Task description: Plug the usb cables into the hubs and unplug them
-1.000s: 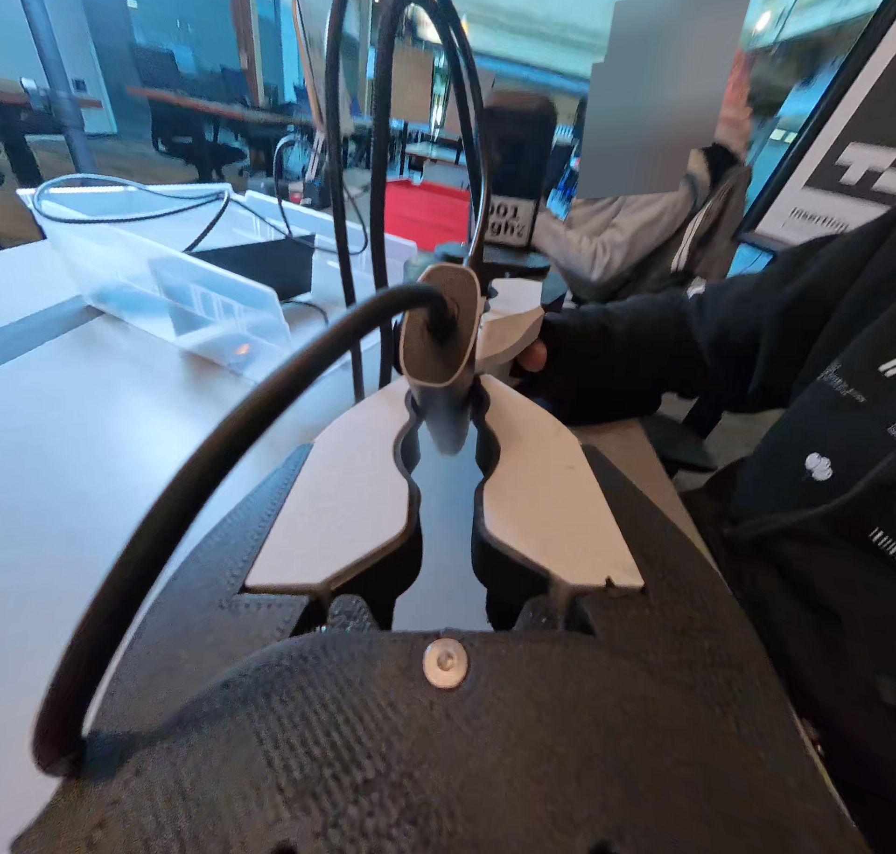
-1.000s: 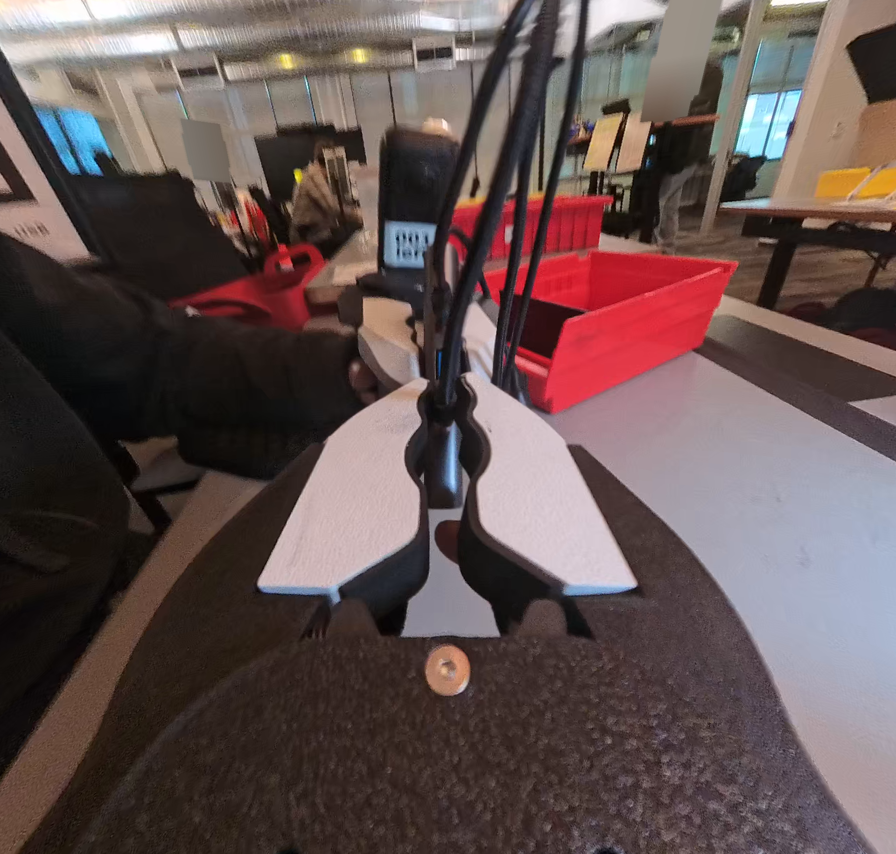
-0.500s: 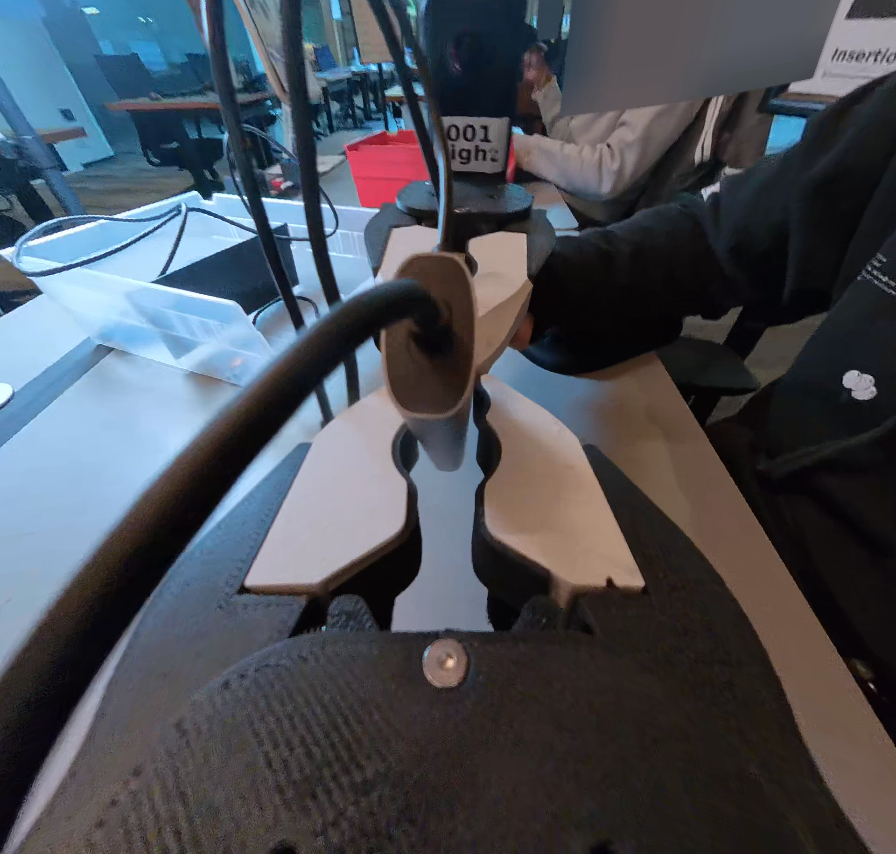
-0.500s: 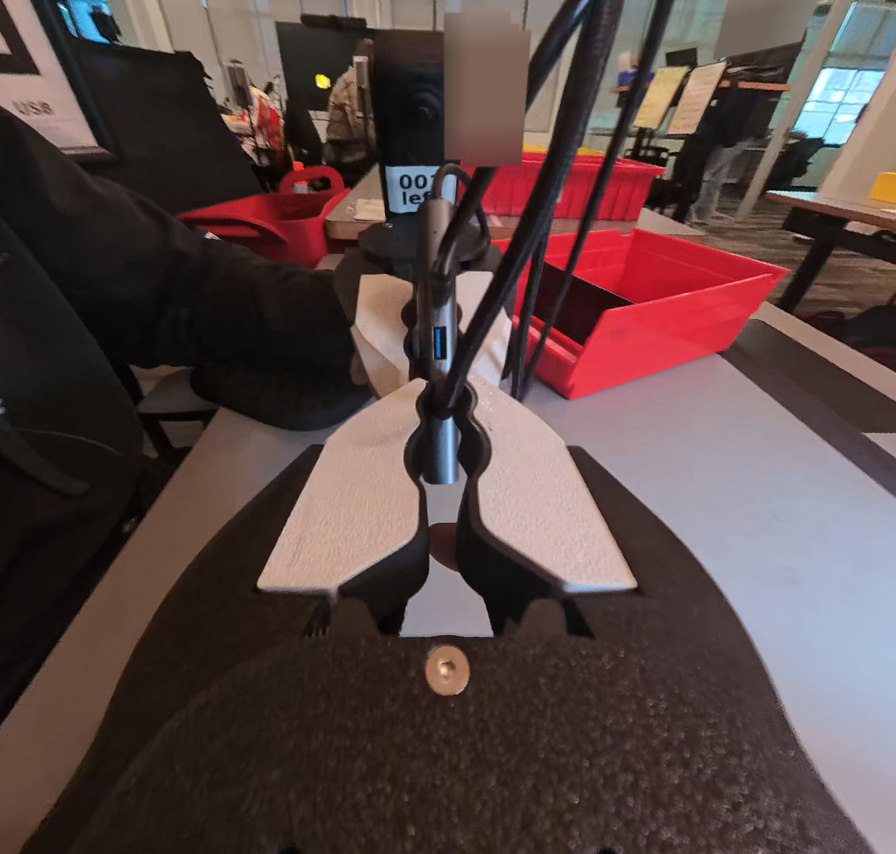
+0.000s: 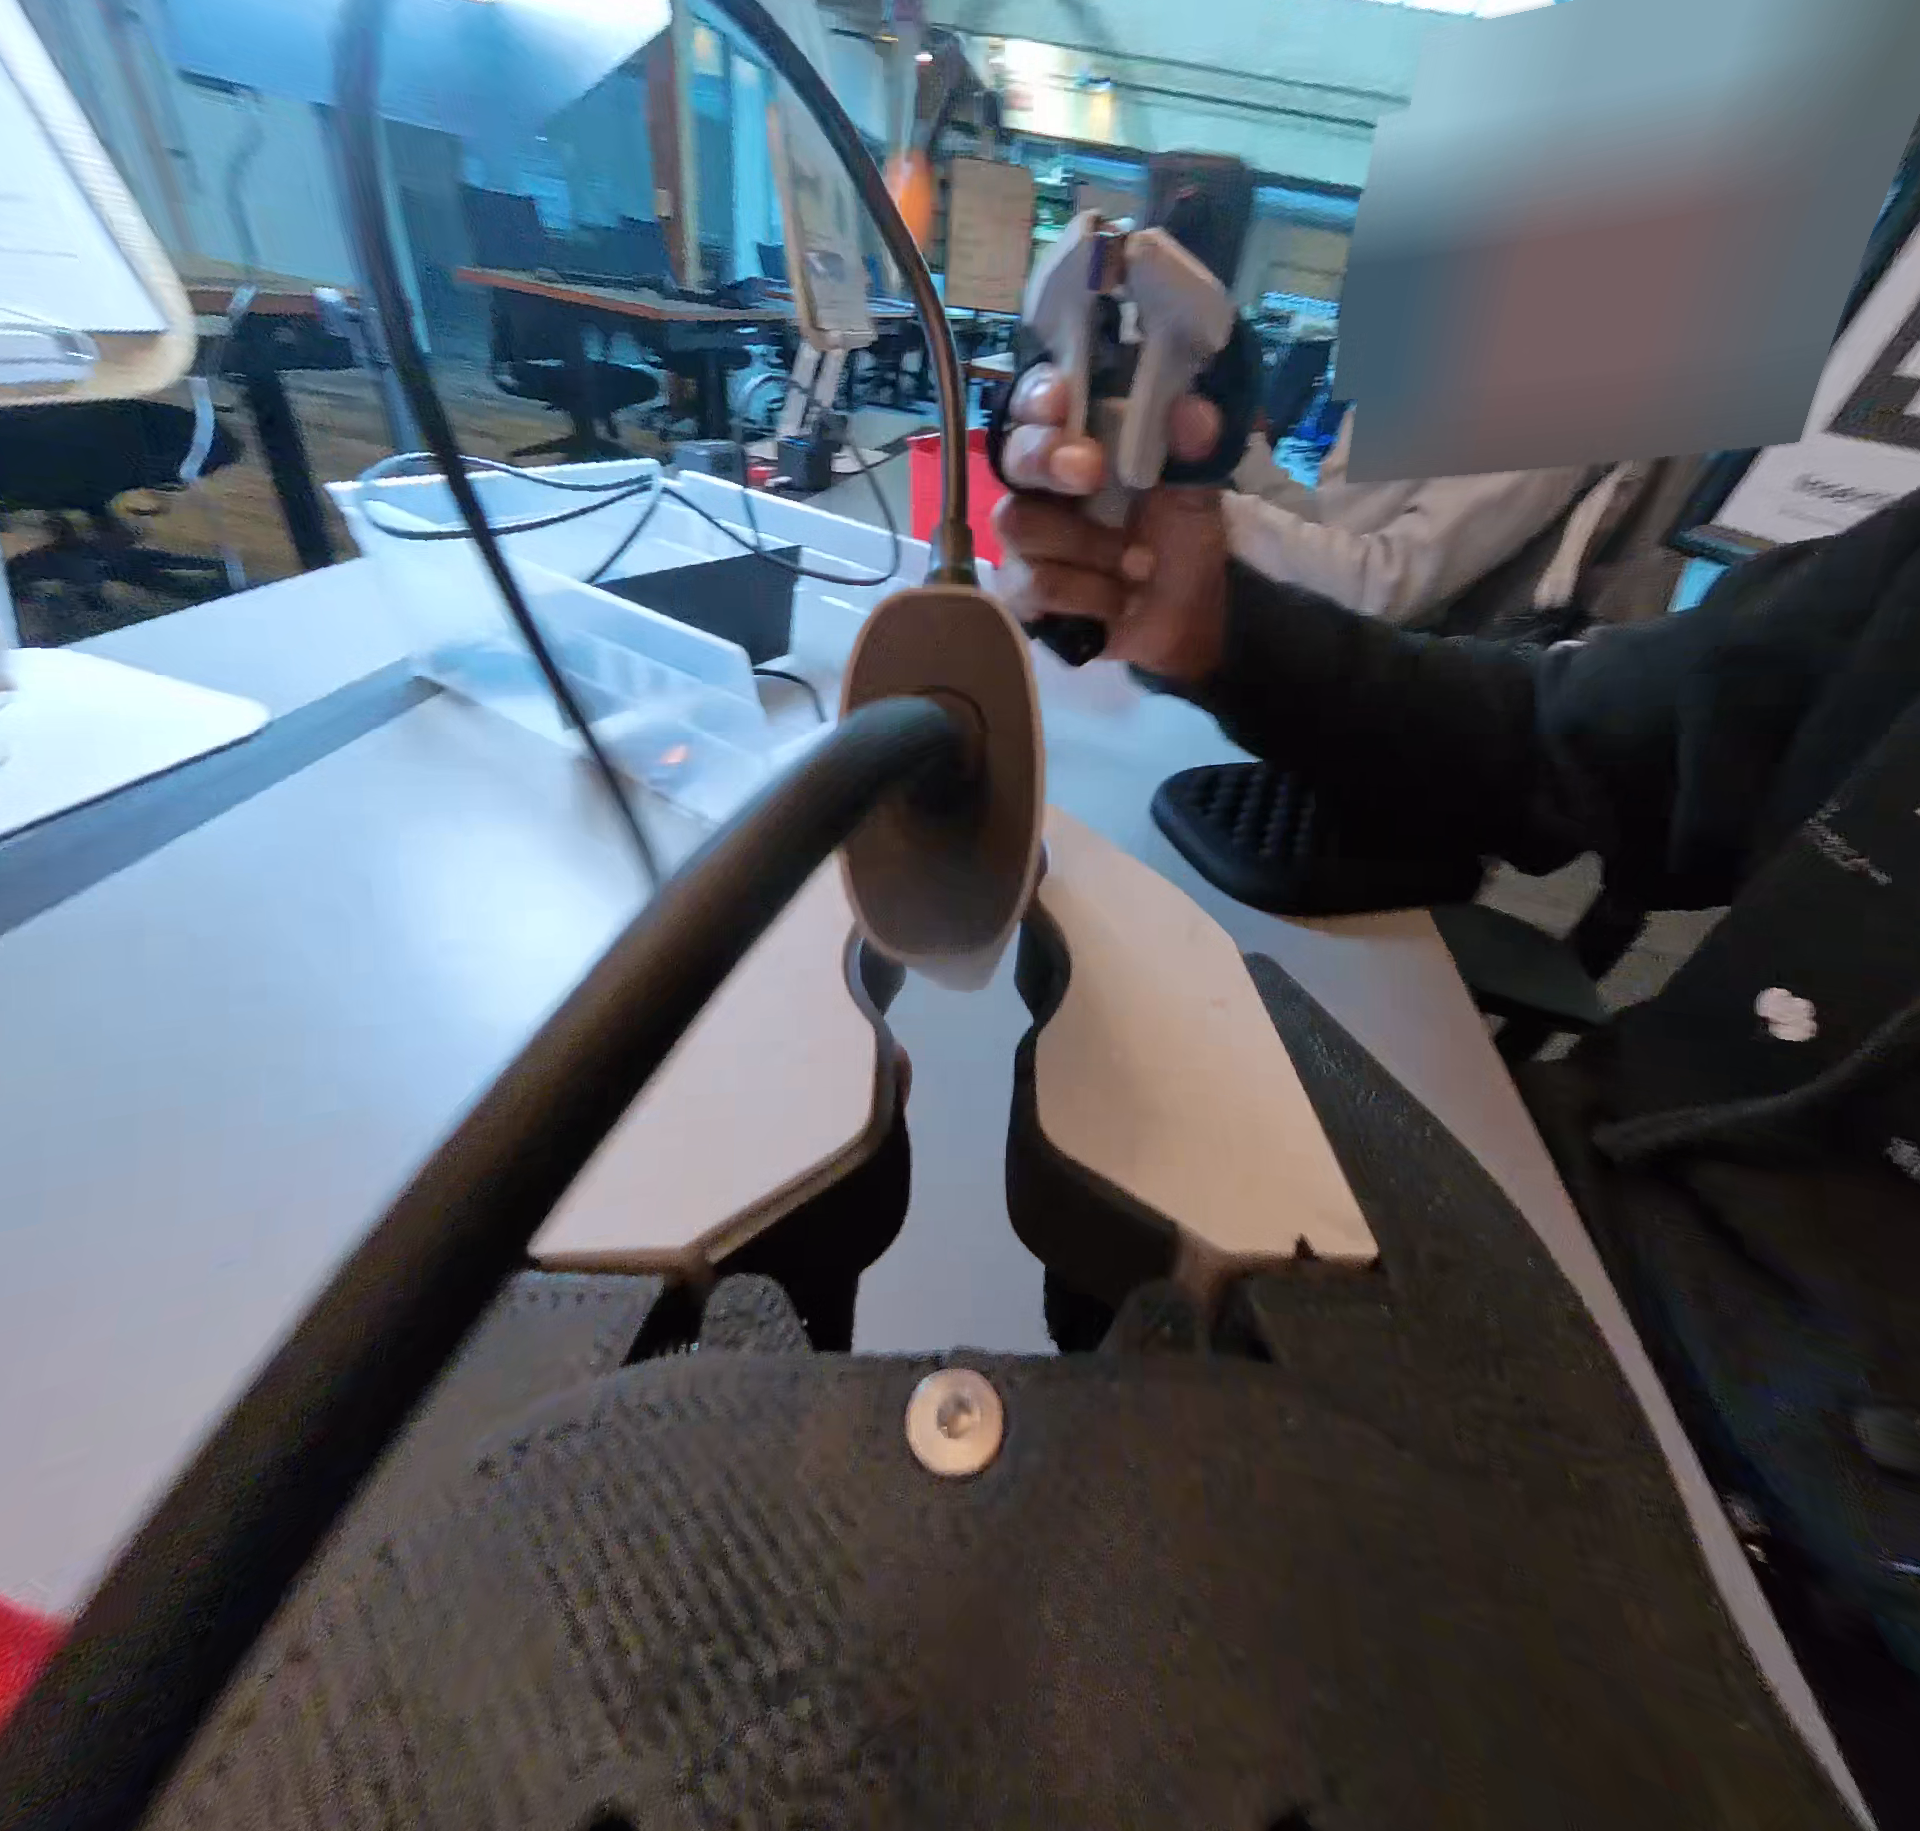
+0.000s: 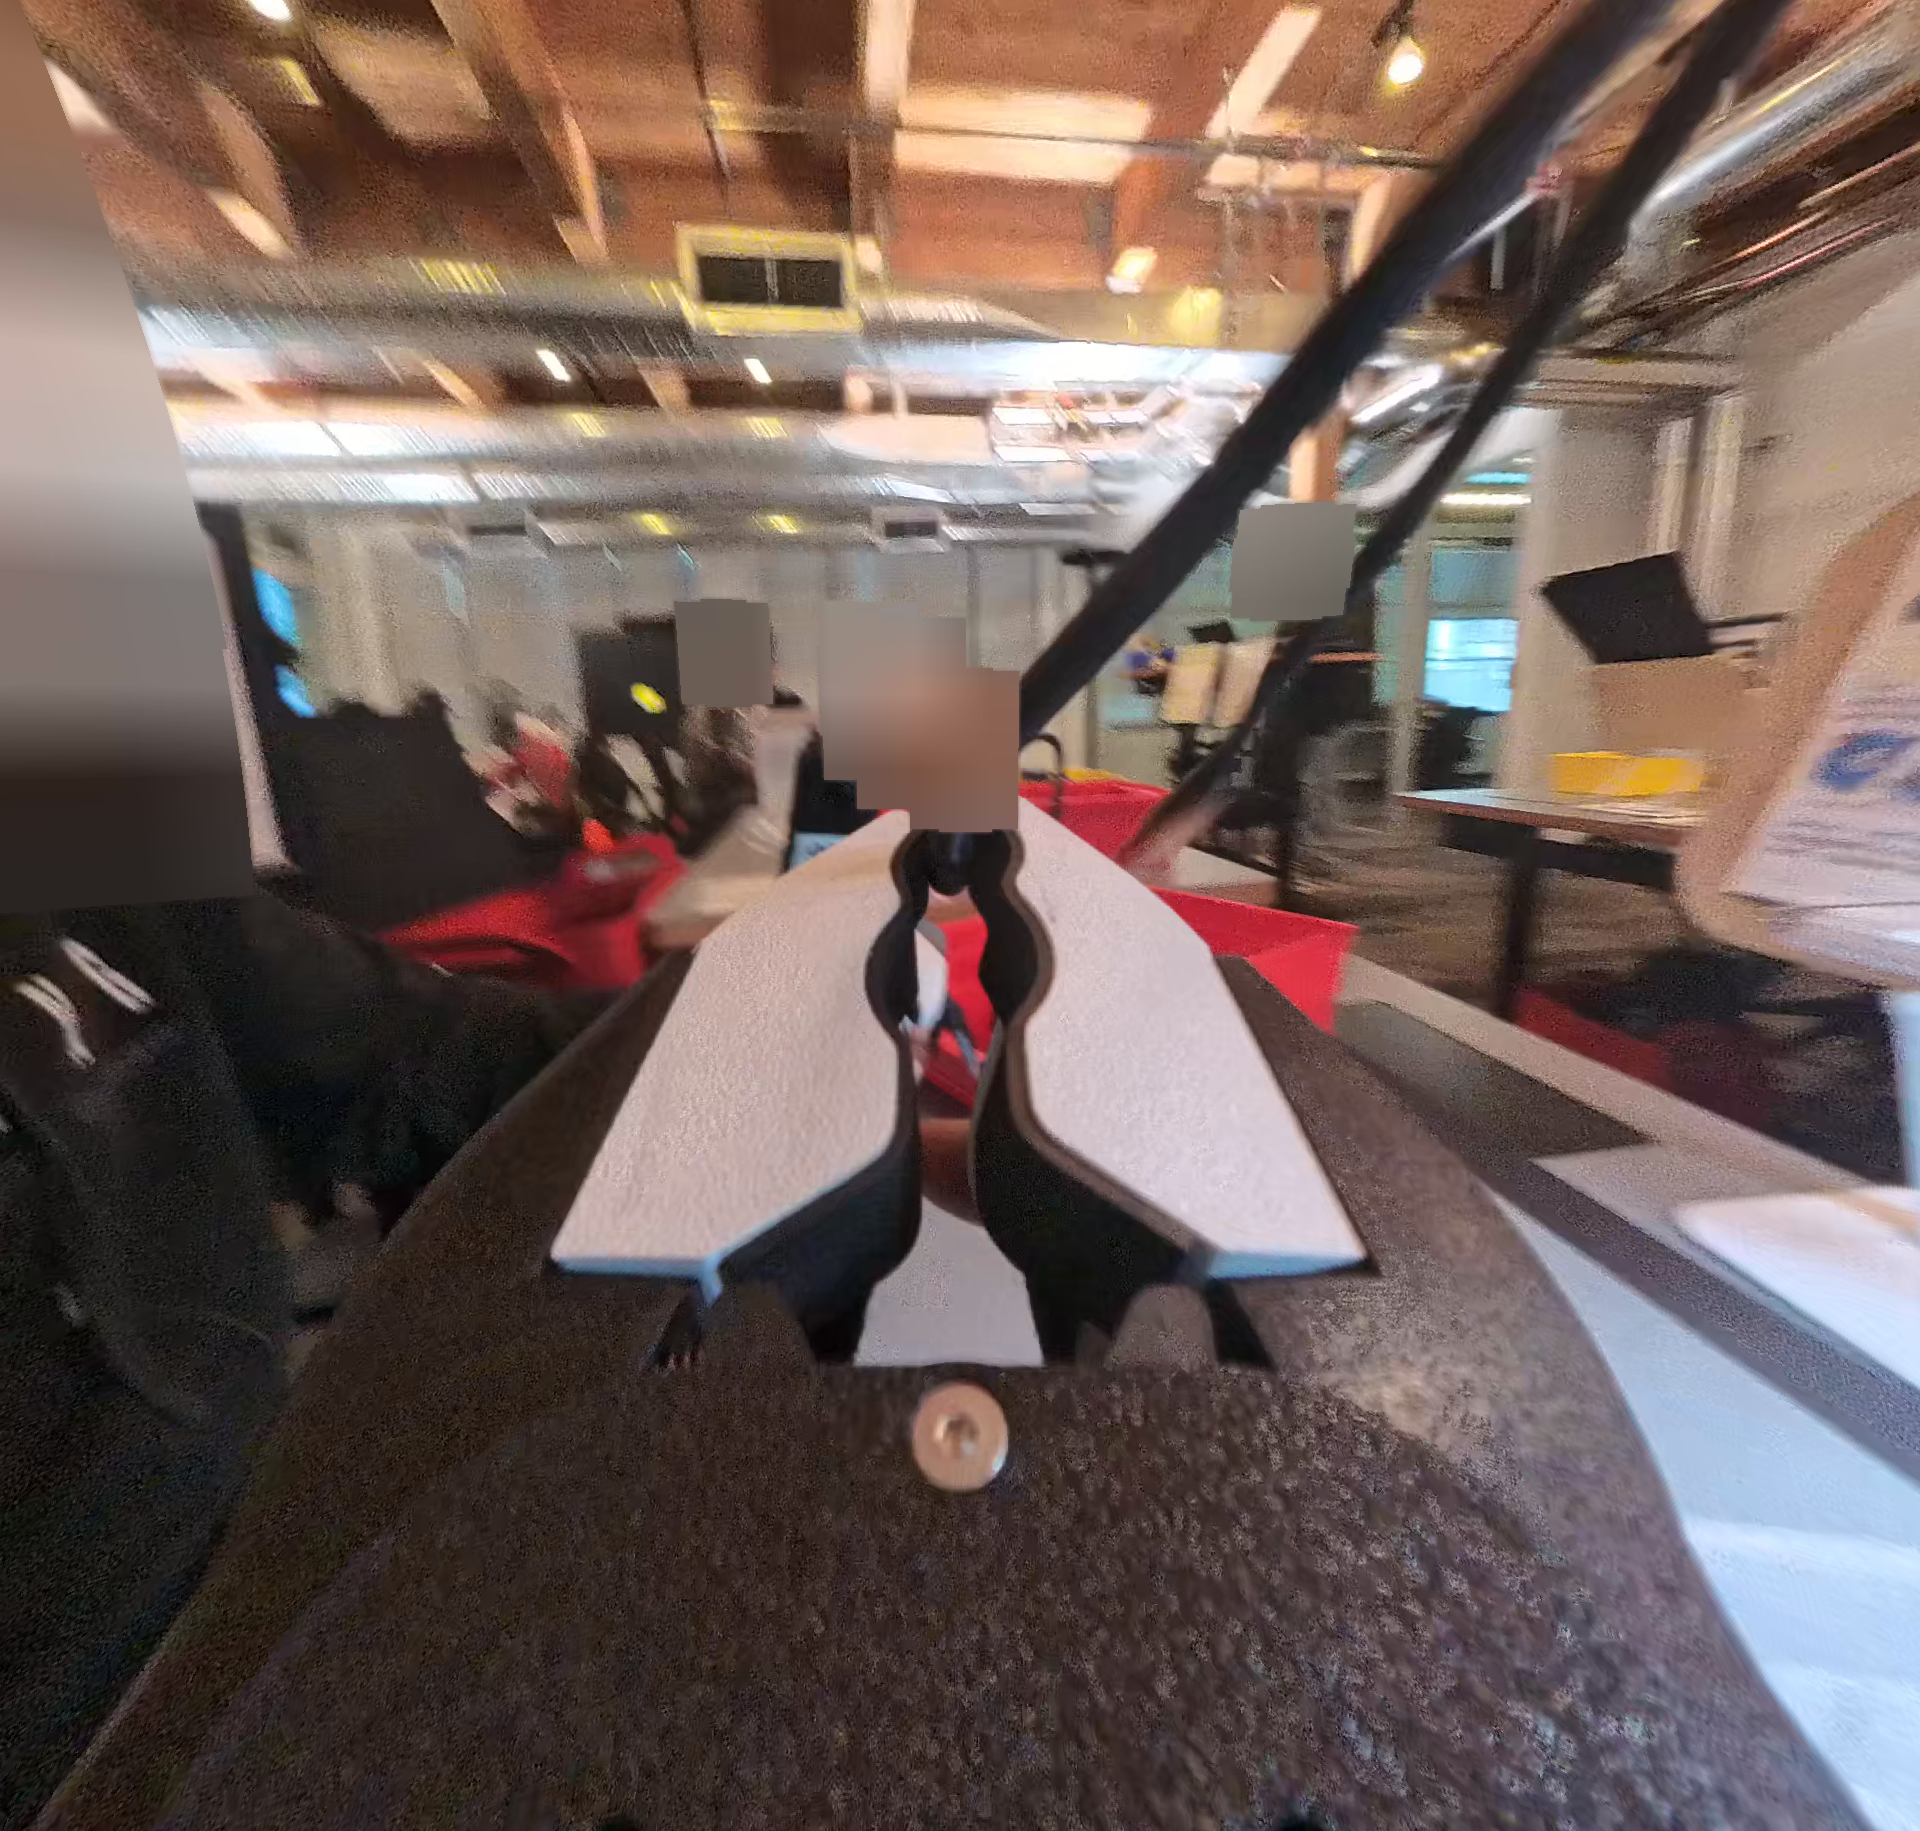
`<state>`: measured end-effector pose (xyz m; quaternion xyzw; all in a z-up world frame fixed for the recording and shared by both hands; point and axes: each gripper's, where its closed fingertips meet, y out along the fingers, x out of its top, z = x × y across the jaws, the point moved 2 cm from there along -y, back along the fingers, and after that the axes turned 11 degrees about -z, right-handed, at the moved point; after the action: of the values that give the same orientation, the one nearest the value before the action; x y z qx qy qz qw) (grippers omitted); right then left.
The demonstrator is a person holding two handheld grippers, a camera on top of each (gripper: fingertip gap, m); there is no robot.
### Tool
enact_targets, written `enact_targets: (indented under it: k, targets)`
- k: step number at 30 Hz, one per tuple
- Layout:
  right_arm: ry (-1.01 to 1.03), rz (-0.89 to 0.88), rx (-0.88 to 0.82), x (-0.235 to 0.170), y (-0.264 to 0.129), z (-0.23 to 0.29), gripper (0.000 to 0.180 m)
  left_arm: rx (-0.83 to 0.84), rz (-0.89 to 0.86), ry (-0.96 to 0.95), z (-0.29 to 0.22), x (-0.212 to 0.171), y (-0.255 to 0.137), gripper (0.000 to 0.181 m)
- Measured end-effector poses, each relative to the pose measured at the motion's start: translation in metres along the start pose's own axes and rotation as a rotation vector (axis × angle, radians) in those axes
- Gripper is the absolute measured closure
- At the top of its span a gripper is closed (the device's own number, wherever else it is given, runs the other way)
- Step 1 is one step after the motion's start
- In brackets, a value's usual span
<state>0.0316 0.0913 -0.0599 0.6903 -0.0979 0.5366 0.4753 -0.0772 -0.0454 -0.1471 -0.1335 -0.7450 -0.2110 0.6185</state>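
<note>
My left gripper (image 5: 951, 945) is shut on a grey USB hub (image 5: 940, 773), held above the table with its oval end facing the camera. A thick black cable (image 5: 582, 1033) leaves that end toward the lower left. A thin cable with a metal connector (image 5: 951, 545) enters the hub's far end and arcs up and over. My right gripper (image 6: 954, 872) is shut on a black USB plug (image 6: 948, 862), its cables (image 6: 1299, 410) running up to the right. In the left wrist view that gripper (image 5: 1112, 275) is raised well above and behind the hub, the plug clear of it.
A clear plastic bin (image 5: 623, 638) holding cables and a black box stands on the white table (image 5: 208, 1002) behind the hub. A red bin (image 6: 1278, 945) lies ahead of the right gripper. A person's black sleeve (image 5: 1455, 742) and a chair seat (image 5: 1278, 846) are at the table's right edge.
The right gripper has drawn its plug off the hub and risen up and away, tilting toward the ceiling. The left gripper still holds the hub, now turned more end-on.
</note>
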Motion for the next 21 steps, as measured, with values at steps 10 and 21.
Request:
enact_targets:
  k: [10, 21]
  targets:
    - [-0.496, 0.708, -0.556, 0.006, -0.082, -0.101, 0.172, 0.021, 0.131, -0.065, 0.001, -0.034, 0.027, 0.164]
    - [-0.277, 1.222, -0.883, -0.042, -0.172, -0.135, 0.172, -0.007, 0.212, -0.043, -0.006, -0.054, 0.030, 0.164]
